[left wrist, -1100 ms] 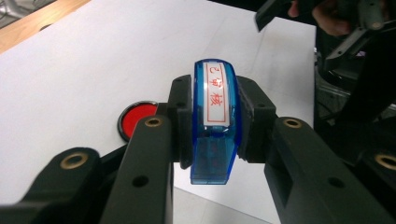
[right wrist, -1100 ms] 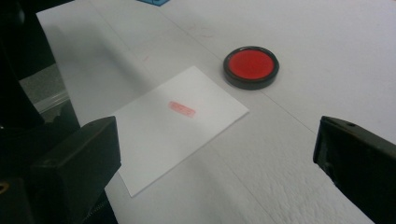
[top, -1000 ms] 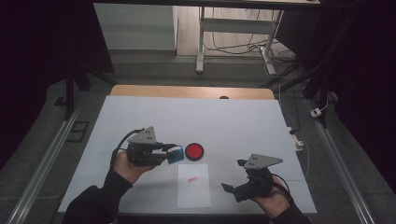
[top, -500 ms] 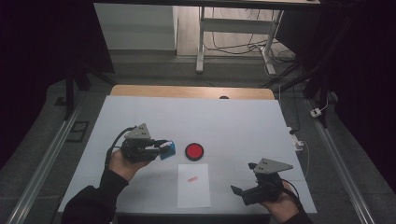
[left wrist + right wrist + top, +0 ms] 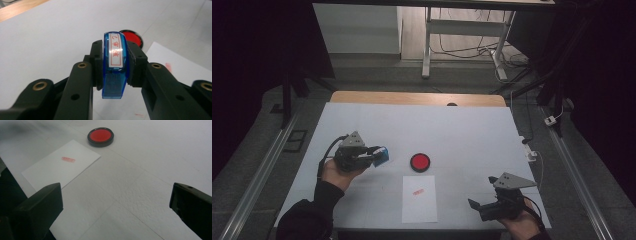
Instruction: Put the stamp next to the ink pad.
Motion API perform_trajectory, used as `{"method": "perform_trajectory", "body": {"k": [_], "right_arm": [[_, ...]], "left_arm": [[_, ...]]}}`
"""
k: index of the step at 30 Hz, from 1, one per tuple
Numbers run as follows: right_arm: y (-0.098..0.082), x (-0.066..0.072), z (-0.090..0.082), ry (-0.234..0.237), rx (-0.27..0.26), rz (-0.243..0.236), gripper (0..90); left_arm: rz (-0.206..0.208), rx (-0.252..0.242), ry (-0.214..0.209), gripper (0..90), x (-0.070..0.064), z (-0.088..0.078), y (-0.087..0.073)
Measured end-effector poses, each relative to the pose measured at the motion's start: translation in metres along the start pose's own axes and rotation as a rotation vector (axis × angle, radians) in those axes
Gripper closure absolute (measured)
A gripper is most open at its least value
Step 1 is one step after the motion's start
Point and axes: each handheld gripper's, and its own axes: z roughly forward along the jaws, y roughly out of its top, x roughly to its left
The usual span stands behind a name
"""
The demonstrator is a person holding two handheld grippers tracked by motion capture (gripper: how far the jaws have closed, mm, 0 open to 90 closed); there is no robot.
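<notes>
Since the earlier frame the left tool (image 5: 374,156) has drawn left, away from the ink pad (image 5: 419,162), clamped on the blue stamp (image 5: 115,62). The right tool (image 5: 482,206), jaws wide apart and empty, sits right of the pad beside the paper (image 5: 419,198).

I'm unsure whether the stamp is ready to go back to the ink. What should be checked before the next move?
1. Blue plastic stamp clamped by left gripper: ok.
2. Round red ink pad uncovered: ok.
3. Path from stamp to ink pad clear: ok.
4. White paper sheet flat, red mark on it: ok.
5. Right gripper open, clear of the sheet: ok.
6. Stamp face inked: cannot tell.
</notes>
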Motion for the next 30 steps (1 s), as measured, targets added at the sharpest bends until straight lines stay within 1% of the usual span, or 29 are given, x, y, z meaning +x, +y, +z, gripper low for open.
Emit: {"method": "perform_trajectory", "body": {"k": [5, 9, 12, 14, 16, 19, 22, 27, 30], "right_arm": [[-0.005, -0.003, -0.005, -0.006, 0.004, 0.023, 0.0], [-0.009, -0.004, -0.009, -0.019, 0.01, 0.025, 0.0], [-0.01, -0.005, -0.013, -0.026, 0.001, 0.031, 0.0], [-0.011, -0.006, -0.014, -0.026, -0.007, 0.037, 0.0], [-0.012, -0.006, -0.015, -0.029, -0.006, 0.038, 0.0], [-0.012, -0.006, -0.015, -0.026, -0.007, 0.037, 0.0], [-0.012, -0.006, -0.015, -0.023, -0.002, 0.03, 0.0], [-0.012, -0.006, -0.014, -0.016, -0.001, 0.028, 0.0], [-0.012, -0.005, -0.014, -0.013, -0.001, 0.026, 0.0]], "left_arm": [[-0.009, 0.007, 0.024, 70.0, 0.007, 0.003, -0.006], [-0.018, 0.017, 0.036, 70.0, 0.011, 0.005, -0.011], [-0.024, 0.026, 0.035, 70.0, 0.015, 0.009, -0.015], [-0.024, 0.027, 0.026, 70.0, 0.017, 0.011, -0.017], [-0.027, 0.03, 0.021, 70.0, 0.018, 0.013, -0.019], [-0.013, 0.041, 0.024, 70.0, 0.021, 0.018, -0.023], [-0.024, 0.054, 0.011, 69.9, 0.025, 0.023, -0.027], [-0.007, 0.082, 0.014, 69.9, 0.027, 0.028, -0.031], [-0.003, 0.088, 0.003, 69.8, 0.028, 0.031, -0.034]]}}
